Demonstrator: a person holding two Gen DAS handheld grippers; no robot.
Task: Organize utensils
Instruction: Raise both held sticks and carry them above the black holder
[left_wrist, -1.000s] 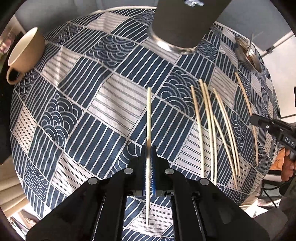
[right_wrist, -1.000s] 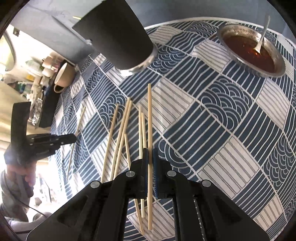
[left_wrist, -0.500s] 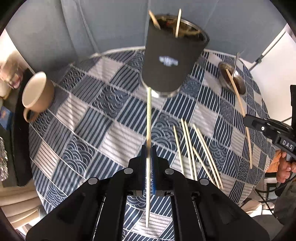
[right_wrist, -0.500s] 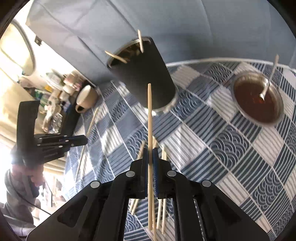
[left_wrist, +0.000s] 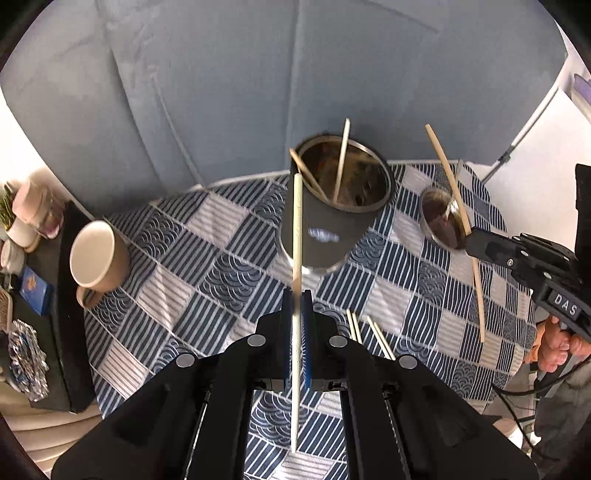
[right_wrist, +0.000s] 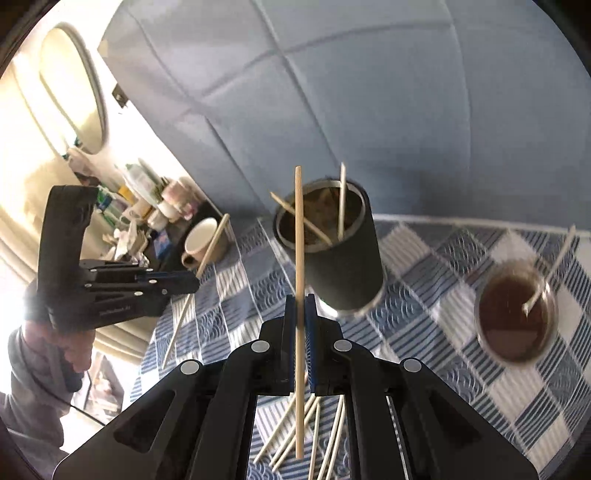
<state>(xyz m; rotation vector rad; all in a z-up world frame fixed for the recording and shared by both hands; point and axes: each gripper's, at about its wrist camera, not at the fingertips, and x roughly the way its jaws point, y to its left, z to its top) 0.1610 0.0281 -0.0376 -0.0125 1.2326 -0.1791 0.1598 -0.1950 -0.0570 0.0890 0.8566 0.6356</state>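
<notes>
Left wrist view, left side: a tan mug (left_wrist: 98, 254) stands on the blue-and-white patterned tablecloth (left_wrist: 207, 258) near its left edge, beside a dark tray (left_wrist: 68, 314) carrying small clutter. Centre: the left gripper (left_wrist: 296, 321) has its jaws closed on a pale chopstick (left_wrist: 296, 236), gripped partway along its length so that it runs forward between the fingers, its far tip level with the near left rim of the black holder cup (left_wrist: 332, 214). The cup stands upright on the cloth and already contains two chopsticks leaning against its steel rim. Loose chopsticks (left_wrist: 369, 332) lie on the cloth just right of the left gripper. Right of the cup sits a small steel bowl (left_wrist: 441, 218) of dark liquid. Far right: the right gripper (left_wrist: 476, 243), held in a person's hand (left_wrist: 557, 343), is clamped on a second chopstick (left_wrist: 458, 221), which is tilted, with its upper end raised above the bowl. Right wrist view, left side: the left gripper (right_wrist: 184, 284) appears with its chopstick (right_wrist: 195, 280) angled in front of the mug (right_wrist: 201, 243). Centre: the right gripper (right_wrist: 300, 321) is closed on its chopstick (right_wrist: 299, 277), the far tip crossing in front of the cup (right_wrist: 343, 258) opening. Further loose chopsticks (right_wrist: 325, 435) lie on the cloth below the gripper. Right side: the bowl (right_wrist: 513, 314), blurred, holds a white spoon (right_wrist: 546, 277).
</notes>
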